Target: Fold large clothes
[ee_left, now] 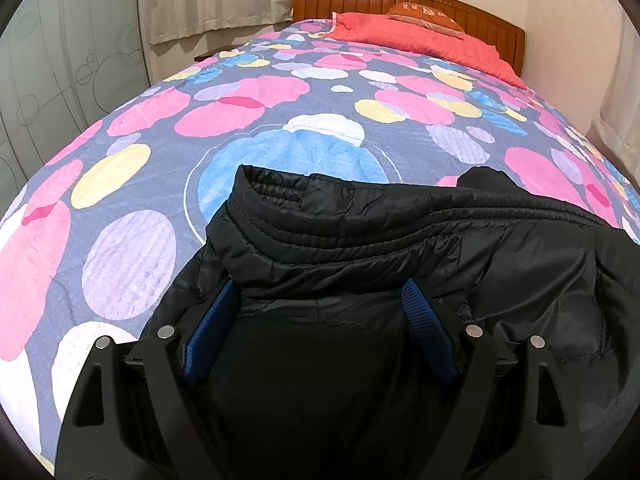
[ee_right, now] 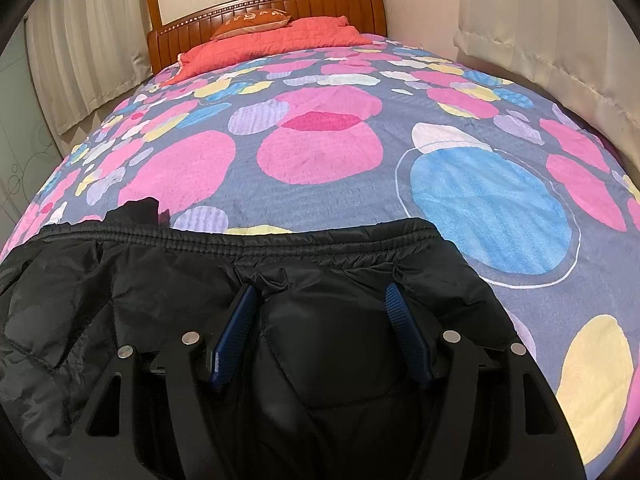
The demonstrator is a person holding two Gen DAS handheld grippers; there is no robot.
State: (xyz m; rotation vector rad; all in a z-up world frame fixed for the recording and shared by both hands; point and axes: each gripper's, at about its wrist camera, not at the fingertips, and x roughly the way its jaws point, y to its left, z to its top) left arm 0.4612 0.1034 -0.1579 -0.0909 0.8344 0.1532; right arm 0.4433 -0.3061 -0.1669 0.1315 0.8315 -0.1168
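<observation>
Near the bed's (ee_left: 132, 128) foot, we have barely begun folding the black jacket (ee_left: 360, 248).
Left gripper (ee_left: 318, 300) and right gripper (ee_right: 320, 304) fingers spread, jacket between them, unpinched.

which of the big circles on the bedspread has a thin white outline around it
The large blue circle, just beyond the black jacket. A thin white ring loops around it; the pink, yellow and lilac circles have no outline.

A bed (ee_left: 280, 128) with a circle-patterned cover carries a black padded jacket (ee_left: 400, 248) at its near end (elastic hem facing the headboard), and a red quilt (ee_left: 420, 40) and orange pillow (ee_left: 424, 14) far off.
</observation>
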